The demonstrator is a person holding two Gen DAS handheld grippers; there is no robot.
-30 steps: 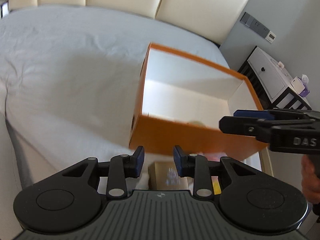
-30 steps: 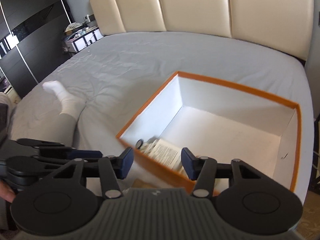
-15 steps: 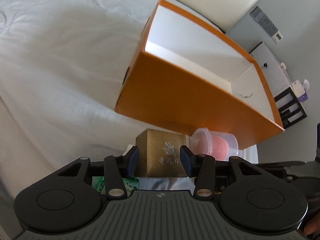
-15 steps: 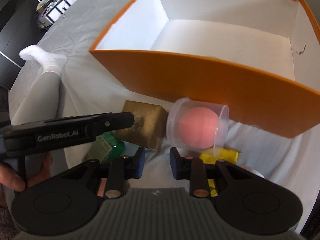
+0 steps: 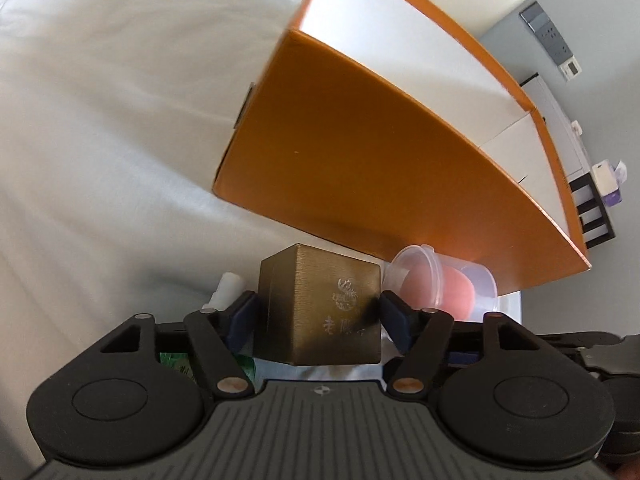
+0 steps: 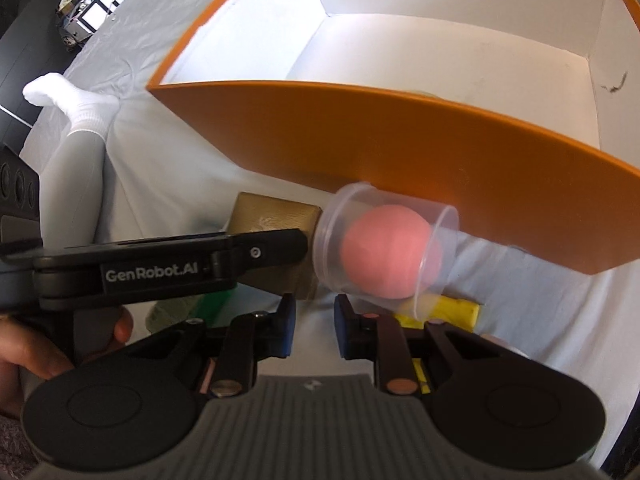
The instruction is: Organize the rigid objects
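Both grippers are matte black, with blue-padded fingers [image 6: 286, 330], round brass-coloured pivot pins and ribbed grey housing. The left gripper [image 6: 280, 248] carries white "GenRobot.AI" lettering; bare skin shows on the left hand [image 6: 44, 354].
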